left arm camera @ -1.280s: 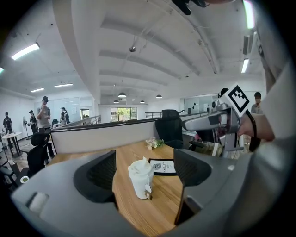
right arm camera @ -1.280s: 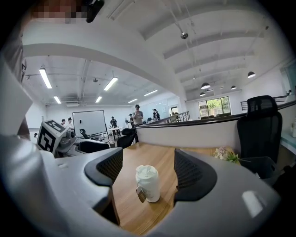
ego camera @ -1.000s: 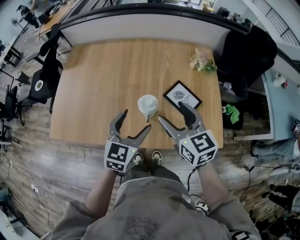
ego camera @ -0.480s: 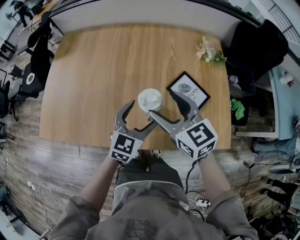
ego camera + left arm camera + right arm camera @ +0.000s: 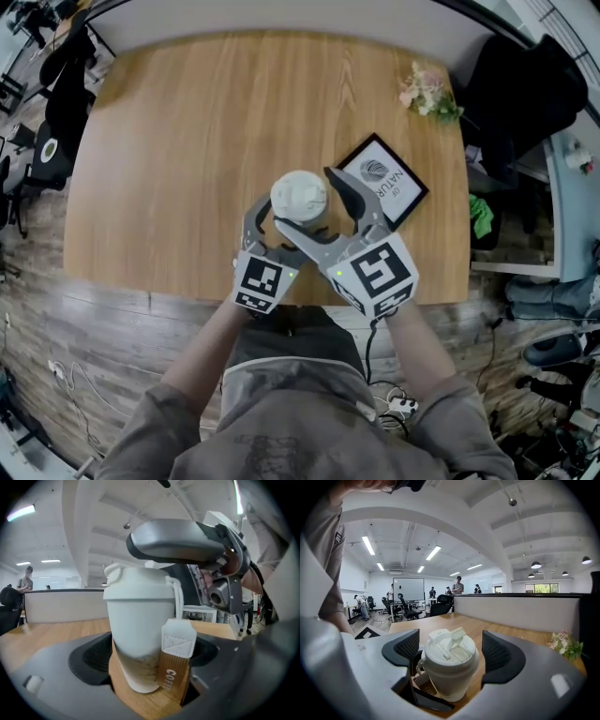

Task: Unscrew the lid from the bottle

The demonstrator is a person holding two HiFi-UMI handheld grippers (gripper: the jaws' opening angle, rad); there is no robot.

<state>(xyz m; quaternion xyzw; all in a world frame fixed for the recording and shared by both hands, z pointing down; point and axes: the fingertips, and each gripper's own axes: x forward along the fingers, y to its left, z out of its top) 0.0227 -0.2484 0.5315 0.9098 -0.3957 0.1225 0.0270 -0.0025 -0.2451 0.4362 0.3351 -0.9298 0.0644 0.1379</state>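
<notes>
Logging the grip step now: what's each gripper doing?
Left gripper: open, jaws just opening, bottle body between them, not clamped.
Right gripper: open, jaws just opening, lid between them, not clamped.

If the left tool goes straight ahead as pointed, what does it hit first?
The white bottle, low on its body; probably its hanging strap tag first. The left tool has just opened wider, jaws either side of it.

You work with two grippers, one left gripper (image 5: 149,654) and one right gripper (image 5: 452,651). You face one table (image 5: 187,141). On it you count one bottle (image 5: 133,620), with one lid (image 5: 299,195) and one strap (image 5: 178,641), plus one picture frame (image 5: 382,181) and one bunch of flowers (image 5: 428,94).
</notes>
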